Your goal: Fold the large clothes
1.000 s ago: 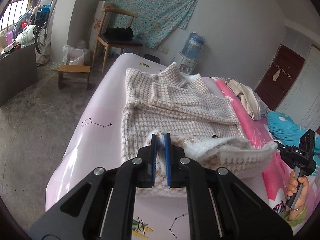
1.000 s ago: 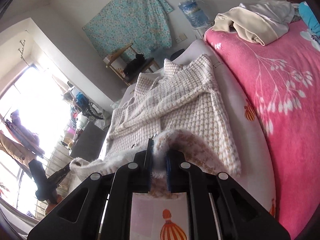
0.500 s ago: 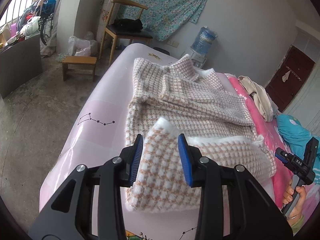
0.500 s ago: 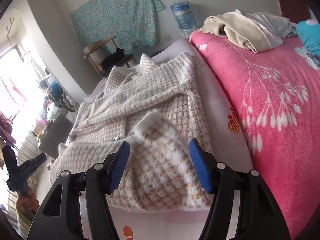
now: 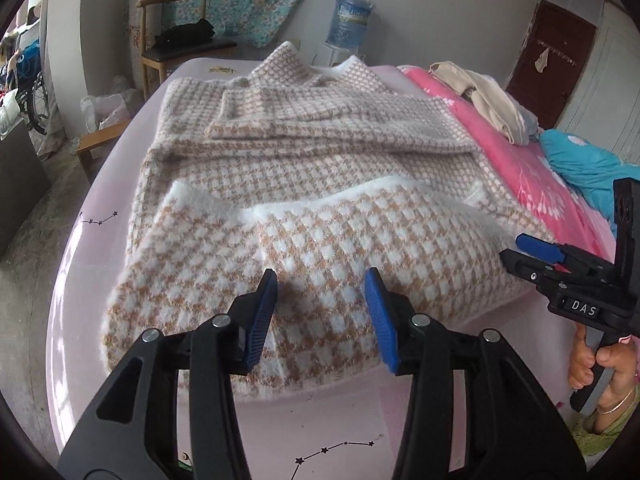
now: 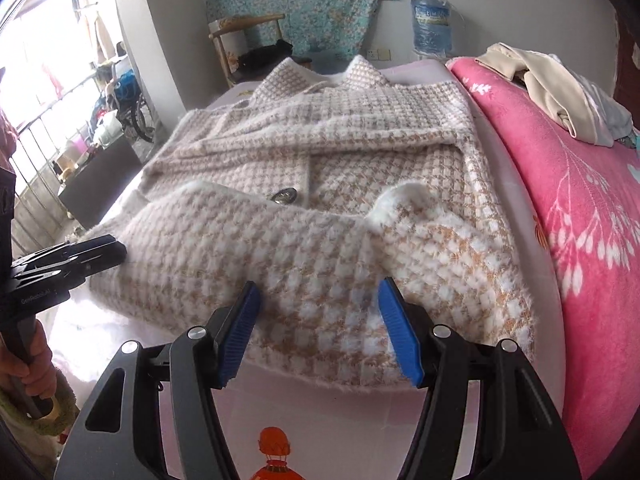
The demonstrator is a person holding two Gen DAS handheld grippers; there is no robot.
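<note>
Grippers first: the left gripper [image 5: 322,312] had its blue pads apart and its jaws were opening, with nothing pinched, just hovering over the near folded edge of the houndstooth coat [image 5: 304,184]. The right gripper [image 6: 320,328] sat spread wide too, pads off the fabric, over the same fluffy hem at the other corner. That coat lay flat on the pale pink sheet [image 5: 332,420], bottom part folded up over the body, sleeves crossed over the chest, collar pointing at the far wall, and one button [image 6: 283,195] peeked out by the fold. Pink blanket [image 6: 580,208] ran along the coat's right side with a beige garment [image 6: 536,80] dumped on it. Wooden chair [image 5: 176,36] and water jug [image 5: 348,20] stood beyond the bed.
</note>
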